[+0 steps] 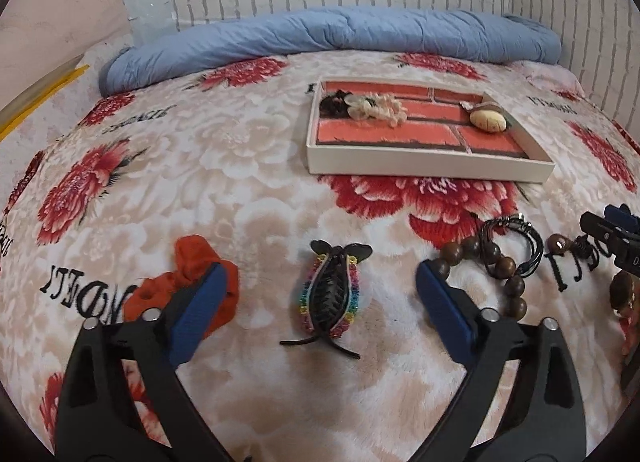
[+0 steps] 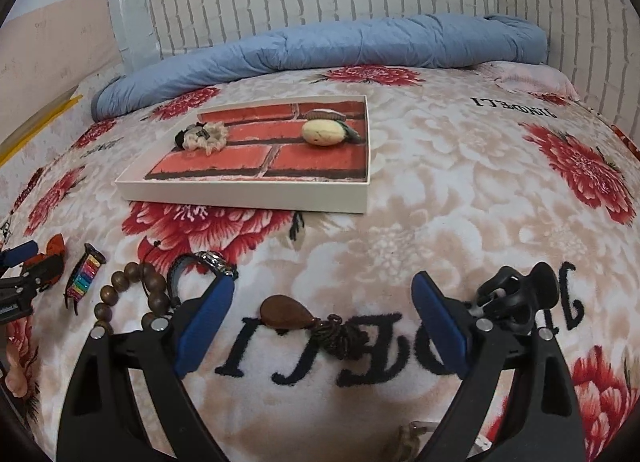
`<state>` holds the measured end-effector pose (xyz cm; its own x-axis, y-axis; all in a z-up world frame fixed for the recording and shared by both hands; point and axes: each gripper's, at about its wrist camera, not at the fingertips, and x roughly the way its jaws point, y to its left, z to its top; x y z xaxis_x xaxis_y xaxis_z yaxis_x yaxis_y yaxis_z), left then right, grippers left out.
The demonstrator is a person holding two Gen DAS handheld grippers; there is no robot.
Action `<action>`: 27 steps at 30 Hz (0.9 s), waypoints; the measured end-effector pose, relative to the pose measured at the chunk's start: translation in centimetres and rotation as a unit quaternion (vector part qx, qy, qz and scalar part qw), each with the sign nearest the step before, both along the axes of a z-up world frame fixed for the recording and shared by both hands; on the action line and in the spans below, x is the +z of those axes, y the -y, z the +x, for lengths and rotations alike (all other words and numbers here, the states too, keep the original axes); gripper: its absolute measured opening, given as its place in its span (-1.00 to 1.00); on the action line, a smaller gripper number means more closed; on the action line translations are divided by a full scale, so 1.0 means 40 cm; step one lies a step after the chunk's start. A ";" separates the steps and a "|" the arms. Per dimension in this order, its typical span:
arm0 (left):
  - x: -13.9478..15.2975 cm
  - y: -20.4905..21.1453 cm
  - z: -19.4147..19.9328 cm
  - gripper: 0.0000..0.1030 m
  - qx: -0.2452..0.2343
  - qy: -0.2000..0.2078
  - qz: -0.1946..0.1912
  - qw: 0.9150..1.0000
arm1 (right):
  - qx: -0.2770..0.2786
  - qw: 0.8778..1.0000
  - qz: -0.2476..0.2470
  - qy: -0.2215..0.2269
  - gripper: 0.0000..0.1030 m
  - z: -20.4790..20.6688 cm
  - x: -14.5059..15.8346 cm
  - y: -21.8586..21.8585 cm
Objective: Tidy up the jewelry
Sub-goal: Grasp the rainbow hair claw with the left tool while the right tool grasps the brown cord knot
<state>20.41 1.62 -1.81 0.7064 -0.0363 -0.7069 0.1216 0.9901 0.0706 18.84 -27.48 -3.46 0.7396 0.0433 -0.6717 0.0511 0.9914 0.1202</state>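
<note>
Left wrist view: left gripper (image 1: 320,294) gapes around the black claw clip with rainbow beads (image 1: 327,298); white cardboard tray (image 1: 424,162) at one o'clock. Right gripper (image 2: 322,314) straddles, unclosed, the brown teardrop pendant (image 2: 285,313). Plush blanket could snag the pads.

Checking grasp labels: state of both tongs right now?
Left tongs: open, empty, straddling the rainbow hair claw.
Right tongs: open, empty, straddling the brown teardrop pendant.
</note>
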 end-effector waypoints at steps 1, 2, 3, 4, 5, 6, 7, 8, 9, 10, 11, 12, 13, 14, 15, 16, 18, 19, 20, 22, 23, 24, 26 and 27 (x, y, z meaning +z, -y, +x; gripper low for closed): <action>-0.008 0.005 0.005 0.68 -0.002 -0.004 0.000 1.000 | 0.000 1.000 -0.002 -0.003 0.63 0.002 -0.003 -0.002; -0.014 0.008 0.010 0.67 -0.003 -0.007 0.001 1.000 | 0.002 1.000 -0.004 -0.009 0.58 0.005 -0.008 -0.003; -0.020 0.010 0.013 0.66 -0.003 -0.009 0.001 1.000 | 0.003 1.000 -0.004 -0.014 0.52 0.008 -0.014 -0.004; -0.023 0.010 0.014 0.65 -0.003 -0.010 0.001 1.000 | 0.004 1.000 -0.004 -0.018 0.50 0.009 -0.018 -0.004; -0.028 0.010 0.017 0.65 -0.003 -0.012 0.000 1.000 | 0.001 1.000 -0.005 -0.023 0.49 0.011 -0.024 -0.003; -0.032 0.009 0.019 0.64 -0.003 -0.013 -0.002 1.000 | -0.003 1.000 -0.006 -0.026 0.48 0.011 -0.029 0.000; -0.036 0.008 0.020 0.64 -0.004 -0.015 -0.003 1.000 | -0.007 0.999 -0.006 -0.031 0.43 0.012 -0.033 0.004; -0.039 0.009 0.021 0.63 -0.005 -0.016 -0.002 1.000 | -0.010 0.999 -0.004 -0.036 0.40 0.014 -0.038 0.008; -0.041 0.010 0.022 0.62 -0.005 -0.016 -0.001 1.000 | -0.011 0.999 -0.003 -0.042 0.37 0.015 -0.043 0.010; -0.044 0.010 0.024 0.61 -0.005 -0.018 0.001 1.000 | -0.014 0.999 -0.003 -0.046 0.34 0.015 -0.047 0.013; -0.047 0.011 0.025 0.61 -0.005 -0.020 0.001 1.000 | -0.018 0.999 -0.002 -0.050 0.34 0.015 -0.053 0.019; -0.051 0.010 0.026 0.58 -0.005 -0.022 0.000 1.000 | -0.020 0.998 0.000 -0.053 0.32 0.014 -0.057 0.022; -0.056 0.011 0.028 0.55 -0.007 -0.025 -0.002 1.000 | -0.023 0.998 0.006 -0.057 0.26 0.013 -0.062 0.028; -0.060 0.011 0.030 0.53 -0.008 -0.029 -0.003 1.000 | -0.024 0.998 0.009 -0.061 0.24 0.013 -0.067 0.032; -0.065 0.011 0.031 0.47 -0.010 -0.032 -0.003 0.999 | -0.026 0.998 0.013 -0.063 0.22 0.013 -0.070 0.036; -0.071 0.011 0.032 0.45 -0.011 -0.035 -0.002 0.999 | -0.027 0.997 0.016 -0.065 0.19 0.012 -0.073 0.039; -0.080 0.010 0.035 0.42 -0.012 -0.039 -0.003 0.999 | -0.030 0.997 0.022 -0.066 0.14 0.012 -0.077 0.044; -0.084 0.009 0.038 0.40 -0.012 -0.043 -0.005 0.999 | -0.030 0.997 0.023 -0.066 0.11 0.011 -0.077 0.044; -0.088 0.008 0.040 0.37 -0.013 -0.046 -0.008 0.999 | -0.029 0.997 0.024 -0.066 0.08 0.010 -0.078 0.044; -0.095 0.005 0.046 0.26 -0.014 -0.054 -0.014 0.998 | -0.024 0.997 0.026 -0.067 0.03 0.009 -0.079 0.042; -0.100 0.003 0.050 0.24 -0.014 -0.059 -0.017 0.998 | -0.022 0.997 0.028 -0.068 0.02 0.007 -0.080 0.042; -0.105 0.001 0.055 0.21 -0.013 -0.064 -0.020 0.998 | -0.022 0.997 0.030 -0.069 0.00 0.007 -0.082 0.043; -0.110 -0.002 0.062 0.19 -0.013 -0.069 -0.026 0.997 | -0.021 0.997 0.035 -0.069 -0.02 0.005 -0.083 0.045; -0.111 -0.003 0.065 0.18 -0.013 -0.070 -0.028 0.997 | -0.022 0.997 0.036 -0.069 -0.04 0.004 -0.083 0.046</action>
